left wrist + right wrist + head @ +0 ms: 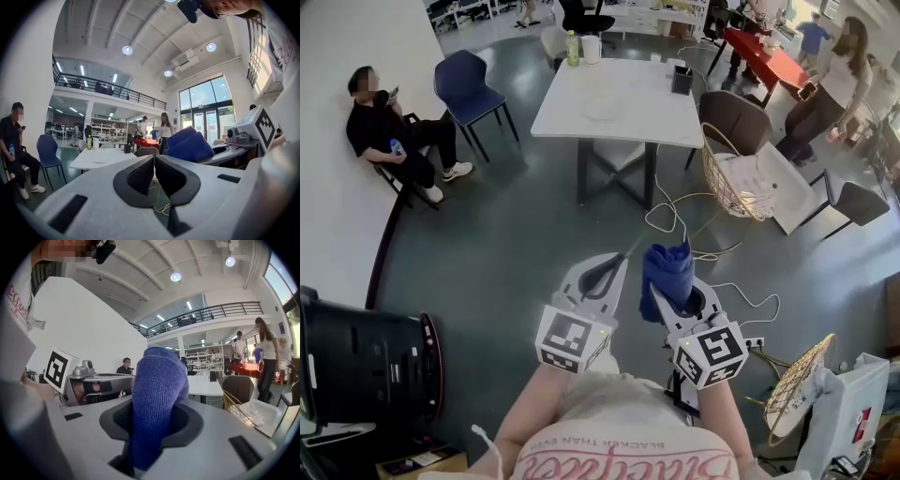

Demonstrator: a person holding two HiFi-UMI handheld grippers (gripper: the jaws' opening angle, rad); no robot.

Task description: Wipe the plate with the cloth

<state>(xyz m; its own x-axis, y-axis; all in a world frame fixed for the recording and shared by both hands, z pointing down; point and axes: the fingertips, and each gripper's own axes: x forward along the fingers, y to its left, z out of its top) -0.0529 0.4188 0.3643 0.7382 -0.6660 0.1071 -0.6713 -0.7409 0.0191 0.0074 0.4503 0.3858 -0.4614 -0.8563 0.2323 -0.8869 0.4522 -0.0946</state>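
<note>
Right tool (154,420) clamped on the blue cloth (158,385), upright between its jaws; left tool (153,176) alongside, jaws together, empty.

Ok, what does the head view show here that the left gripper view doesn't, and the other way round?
Only the head view: the wicker chair and the black drum at lower left.
Only the left gripper view: the ceiling lights, the balcony railing, the tall windows, and the left gripper with its jaws shut on nothing.
Both: the white table, the blue chair, the seated person, and the blue cloth clamped in the right gripper.
</note>
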